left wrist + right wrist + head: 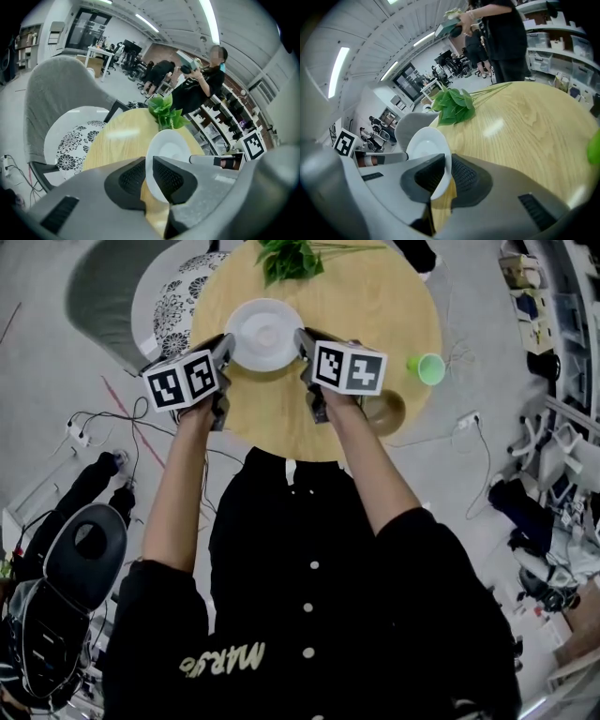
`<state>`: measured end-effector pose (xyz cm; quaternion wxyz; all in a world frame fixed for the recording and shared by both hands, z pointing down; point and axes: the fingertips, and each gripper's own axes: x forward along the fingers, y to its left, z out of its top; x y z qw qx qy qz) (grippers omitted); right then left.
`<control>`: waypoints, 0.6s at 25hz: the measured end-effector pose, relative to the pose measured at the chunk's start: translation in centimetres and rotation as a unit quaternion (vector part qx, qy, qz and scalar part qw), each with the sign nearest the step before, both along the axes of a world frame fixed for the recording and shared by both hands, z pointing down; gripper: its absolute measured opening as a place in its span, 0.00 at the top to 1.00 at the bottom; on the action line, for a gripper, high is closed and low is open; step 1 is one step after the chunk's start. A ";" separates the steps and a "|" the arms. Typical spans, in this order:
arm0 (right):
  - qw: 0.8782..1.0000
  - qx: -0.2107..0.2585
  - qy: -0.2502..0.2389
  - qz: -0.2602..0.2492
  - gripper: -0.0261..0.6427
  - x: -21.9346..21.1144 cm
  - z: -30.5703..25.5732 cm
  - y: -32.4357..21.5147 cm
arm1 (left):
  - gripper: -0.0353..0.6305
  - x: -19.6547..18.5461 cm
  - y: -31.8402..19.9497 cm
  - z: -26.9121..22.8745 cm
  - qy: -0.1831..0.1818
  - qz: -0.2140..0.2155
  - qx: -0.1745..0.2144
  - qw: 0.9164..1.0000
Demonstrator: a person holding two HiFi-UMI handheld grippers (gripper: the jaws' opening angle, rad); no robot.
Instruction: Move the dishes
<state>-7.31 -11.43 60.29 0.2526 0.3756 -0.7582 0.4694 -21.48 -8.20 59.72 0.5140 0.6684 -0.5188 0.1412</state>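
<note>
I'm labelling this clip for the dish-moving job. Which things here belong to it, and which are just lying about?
Job: white plate, gripped at its rim by the left gripper and right gripper; probably also the green cup and brown bowl, on the round wooden table.
Lying about: leafy green stems, chair with floral cushion.

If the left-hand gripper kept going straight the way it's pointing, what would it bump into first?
The white plate: the left gripper grips its rim between its fingers. Past that, likely the wooden table short of the green leaves, though depth is unclear.
</note>
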 end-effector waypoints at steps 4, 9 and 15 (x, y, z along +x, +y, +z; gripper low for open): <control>1.000 -0.001 0.004 0.010 0.89 1.5 -0.8 1.4 | 0.87 1.4 1.1 -0.6 0.006 0.009 -0.004 1.000; 0.999 -0.006 0.012 0.031 0.89 3.5 -1.5 4.1 | 0.87 3.2 3.0 -1.3 0.001 0.034 -0.008 0.999; 0.997 -0.019 0.020 0.069 0.89 6.0 -1.7 7.7 | 0.87 5.5 5.4 -1.6 0.005 0.064 -0.018 0.998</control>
